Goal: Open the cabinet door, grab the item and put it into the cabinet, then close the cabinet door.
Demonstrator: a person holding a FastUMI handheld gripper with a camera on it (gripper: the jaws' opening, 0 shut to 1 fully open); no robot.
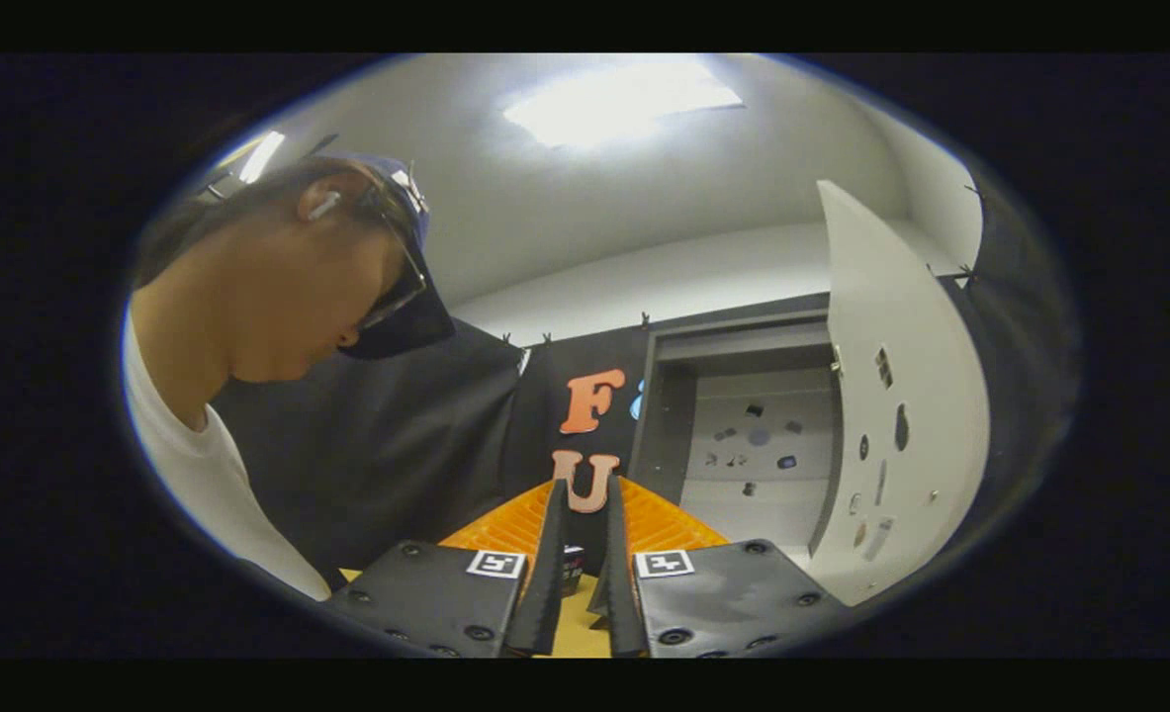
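The cabinet door (901, 396) is standing wide open, to the right of the fingers and beyond them, and the cabinet (743, 445) is showing its pale inside with small stickers on the back wall. The gripper (585, 578) is pointing forward with its fingers close together, a narrow gap between them, and they are not pressing on anything. In this gap, just ahead of the fingers, a small dark box (573, 566) is sitting on the yellow table (580, 633), in front of an orange ribbed tray (505, 524). I judge this box to be light and stiff, probably with smooth sides, so the fingers should be opening wider and taking it across two flat opposite faces, near its middle. A person (278, 316) is leaning in at the left.
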